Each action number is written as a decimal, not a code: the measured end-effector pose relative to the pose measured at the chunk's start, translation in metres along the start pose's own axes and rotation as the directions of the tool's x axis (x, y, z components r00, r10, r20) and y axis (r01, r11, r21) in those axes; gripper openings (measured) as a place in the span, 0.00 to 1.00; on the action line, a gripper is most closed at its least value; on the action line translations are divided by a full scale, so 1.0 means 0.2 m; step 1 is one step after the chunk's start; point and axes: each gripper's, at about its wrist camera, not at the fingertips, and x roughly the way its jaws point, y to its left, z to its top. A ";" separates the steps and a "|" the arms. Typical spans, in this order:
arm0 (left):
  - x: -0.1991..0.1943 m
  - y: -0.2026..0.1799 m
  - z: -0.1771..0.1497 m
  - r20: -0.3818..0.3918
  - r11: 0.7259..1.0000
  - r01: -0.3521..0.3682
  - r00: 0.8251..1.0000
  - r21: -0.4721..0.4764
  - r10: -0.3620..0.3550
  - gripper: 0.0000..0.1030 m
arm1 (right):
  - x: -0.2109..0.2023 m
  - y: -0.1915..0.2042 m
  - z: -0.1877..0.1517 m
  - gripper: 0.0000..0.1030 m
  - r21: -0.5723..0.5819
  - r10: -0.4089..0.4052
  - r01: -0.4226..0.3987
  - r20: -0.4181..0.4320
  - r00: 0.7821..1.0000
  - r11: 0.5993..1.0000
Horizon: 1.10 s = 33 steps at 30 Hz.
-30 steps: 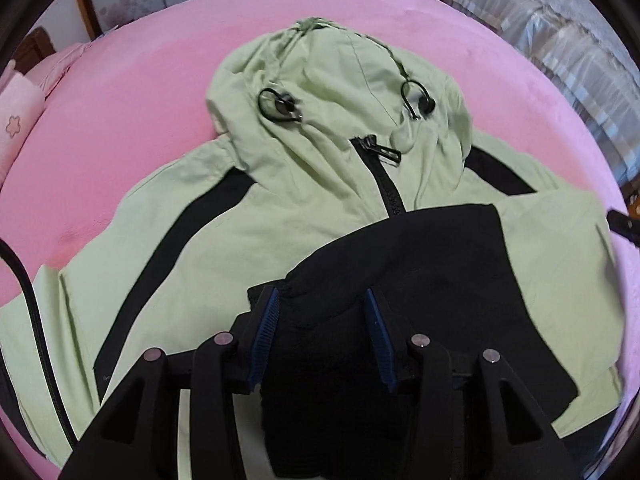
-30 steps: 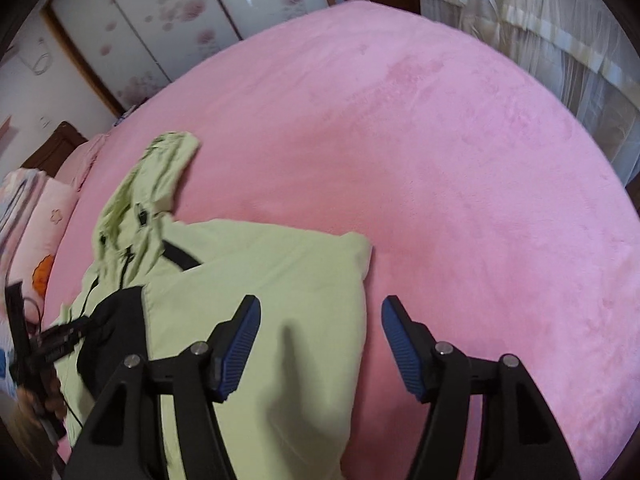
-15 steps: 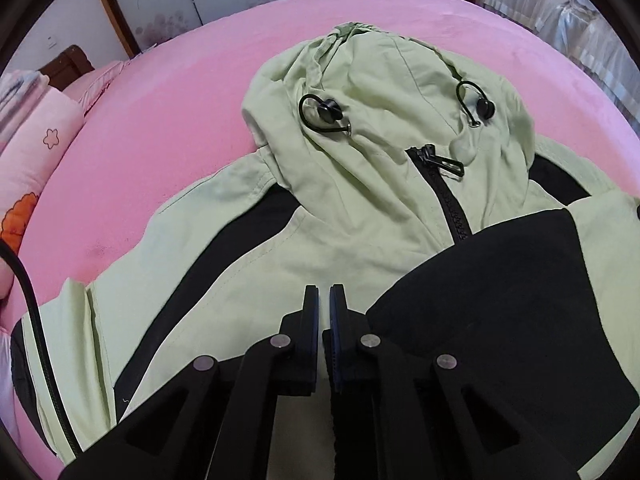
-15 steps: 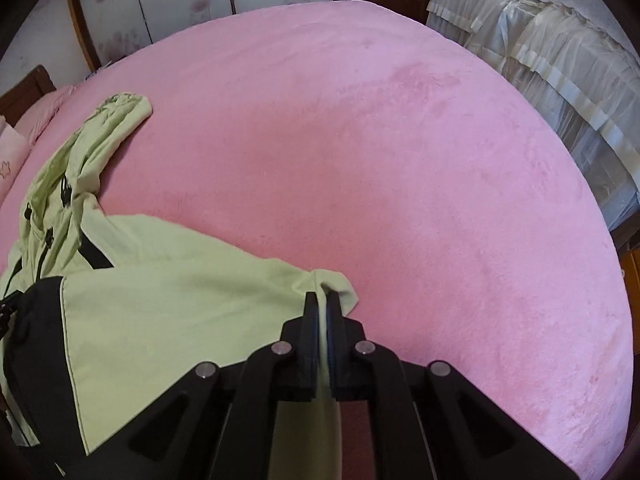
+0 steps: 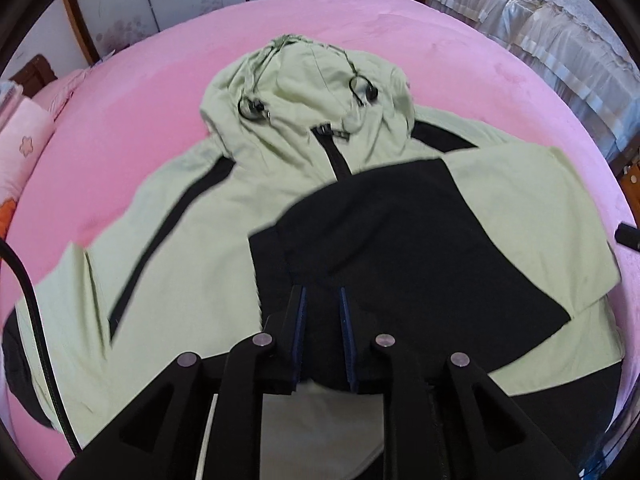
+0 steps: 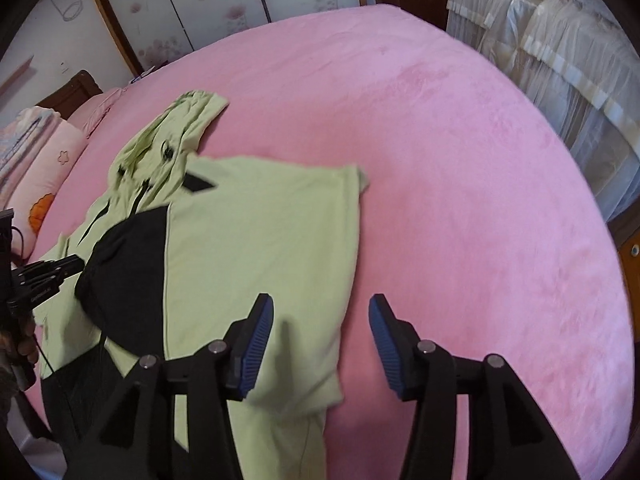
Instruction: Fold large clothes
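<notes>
The hooded jacket (image 5: 248,216), pale green with black panels, lies front-up on the pink bed (image 6: 460,160), hood toward the headboard end and hem toward me at the near edge. One side, sleeve and all, is folded in over the chest, so a black and green flap (image 5: 420,248) covers the zipper's (image 5: 336,156) lower run.

I judge the fabric light, thin and limp: it will drape and slide on itself, so any lifted part wants support at two points or it will sag and undo the fold. The firmer places to pinch are the hem, the cuff and the seamed edges of the black panels. The drawcord toggles (image 5: 252,108) on the hood could snag.

My left gripper (image 5: 323,308) is narrow, its jaws having just been parting a little, with black cloth showing between the pads; I cannot tell if they pinch it. My right gripper (image 6: 318,320) has just been opening and stands at a moderate gap over the flap's outer edge, holding nothing.

The unfolded side still lies out flat toward the bed's pillow (image 5: 24,148) corner.
</notes>
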 end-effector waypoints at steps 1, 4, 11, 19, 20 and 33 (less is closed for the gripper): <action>0.02 0.00 -0.03 -0.009 1.000 -0.002 1.000 -0.017 0.002 0.18 | 0.02 -0.01 -0.03 0.49 0.007 0.001 -0.001 -0.004 1.000 1.000; 0.11 -0.02 -0.12 -0.022 0.997 -0.041 0.999 -0.071 0.039 0.18 | 0.12 -0.05 -0.12 0.49 0.058 -0.002 0.004 -0.036 0.999 0.998; 0.19 -0.04 -0.15 0.010 0.976 -0.199 0.980 -0.088 0.200 0.21 | 0.21 -0.06 -0.23 0.46 -0.002 -0.158 0.158 -0.018 0.987 0.987; 0.10 0.08 -0.16 -0.038 0.977 -0.115 0.993 -0.180 0.109 0.31 | 0.10 -0.04 -0.23 0.46 -0.005 -0.200 0.200 -0.014 0.980 0.980; 0.08 0.09 -0.16 -0.039 0.976 -0.104 0.994 -0.193 0.099 0.31 | 0.07 -0.03 -0.23 0.46 0.008 -0.182 0.182 -0.003 0.983 0.983; -0.67 0.05 -0.33 0.109 0.986 -0.100 0.987 -0.136 0.116 0.46 | -0.39 0.39 -0.37 0.48 0.019 -0.020 0.018 0.148 0.989 1.000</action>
